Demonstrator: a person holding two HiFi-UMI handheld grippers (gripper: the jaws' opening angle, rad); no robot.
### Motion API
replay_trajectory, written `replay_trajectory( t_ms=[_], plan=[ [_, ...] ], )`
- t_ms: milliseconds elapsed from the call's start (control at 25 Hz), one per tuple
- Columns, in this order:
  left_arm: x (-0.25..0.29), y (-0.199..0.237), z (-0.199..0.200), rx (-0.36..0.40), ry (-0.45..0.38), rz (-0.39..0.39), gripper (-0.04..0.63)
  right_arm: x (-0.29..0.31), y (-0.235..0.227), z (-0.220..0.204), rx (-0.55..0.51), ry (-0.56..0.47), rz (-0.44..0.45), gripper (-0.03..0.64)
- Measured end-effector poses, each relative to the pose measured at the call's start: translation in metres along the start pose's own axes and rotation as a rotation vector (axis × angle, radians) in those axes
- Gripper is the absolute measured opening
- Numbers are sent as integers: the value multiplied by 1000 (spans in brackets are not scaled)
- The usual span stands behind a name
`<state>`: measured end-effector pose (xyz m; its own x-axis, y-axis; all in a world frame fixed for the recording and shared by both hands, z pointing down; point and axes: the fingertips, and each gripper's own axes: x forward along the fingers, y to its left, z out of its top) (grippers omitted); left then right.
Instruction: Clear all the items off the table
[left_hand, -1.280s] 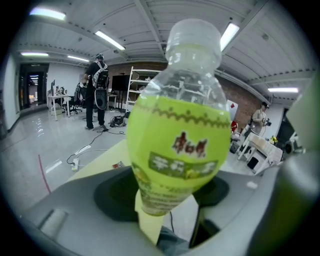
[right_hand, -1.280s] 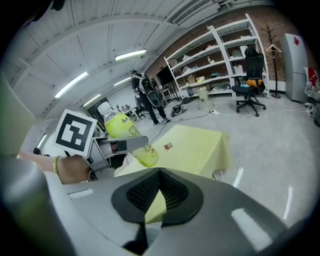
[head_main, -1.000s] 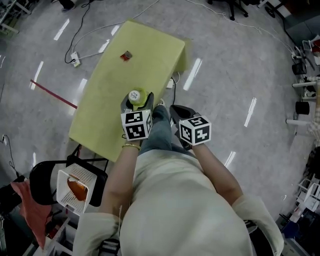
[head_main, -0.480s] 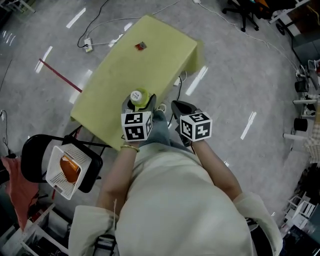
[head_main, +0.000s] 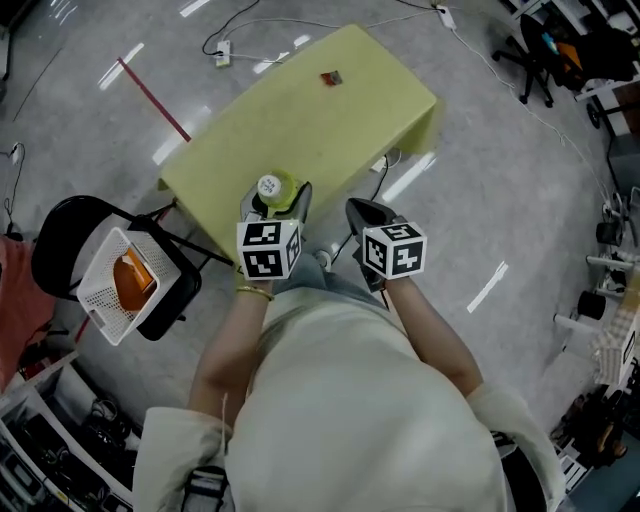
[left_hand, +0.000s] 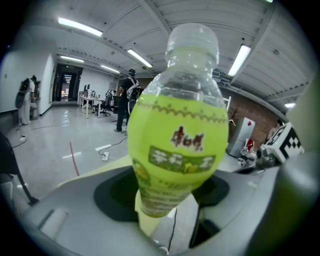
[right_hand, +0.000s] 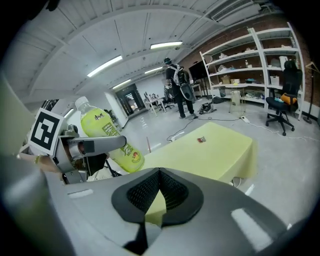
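The left gripper (head_main: 276, 205) is holding its jaws partly apart, with their dark pads pressing on either side of the lower body of a green drink bottle (left_hand: 176, 135). The bottle is standing roughly upright in the grip, its clear cap pointing up and its base hanging free. In the right gripper view it is leaning a little and sitting clear of the tabletop. The right gripper (right_hand: 159, 190) is keeping its jaws fully together, pads meeting with nothing between them, and it is hovering just beside the left one, off the table's near edge. Both are being held out in front of a person in a pale top. In the head view the bottle is showing over the near edge of the yellow table (head_main: 300, 120). A small red packet (head_main: 331, 77) is lying alone near the table's far end, well apart from the bottle. To the person's left, a white perforated basket (head_main: 100, 262) is resting on a black chair (head_main: 55, 245) near the table's corner, and something orange (head_main: 131, 277) is lying inside it. On the grey floor beyond, a red tape line (head_main: 153, 97) is running past the table's far side.
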<state>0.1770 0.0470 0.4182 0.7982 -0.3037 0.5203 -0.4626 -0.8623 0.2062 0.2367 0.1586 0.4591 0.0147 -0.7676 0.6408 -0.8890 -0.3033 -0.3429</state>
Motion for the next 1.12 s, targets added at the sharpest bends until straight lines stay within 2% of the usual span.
replay_trajectory(
  t_ms=[480,760,1120],
  plan=[
    [-79,91,-23,-142,-51,207,298,39,96,-5,-149,79,167,-2],
    [-117,144,-33,-178,-83,255,298,72,160,-6,-196,100,245,-2],
    [-175,214,-51,-220,-71,305,298,114,245,-7,-210,133,292,-2]
  ],
)
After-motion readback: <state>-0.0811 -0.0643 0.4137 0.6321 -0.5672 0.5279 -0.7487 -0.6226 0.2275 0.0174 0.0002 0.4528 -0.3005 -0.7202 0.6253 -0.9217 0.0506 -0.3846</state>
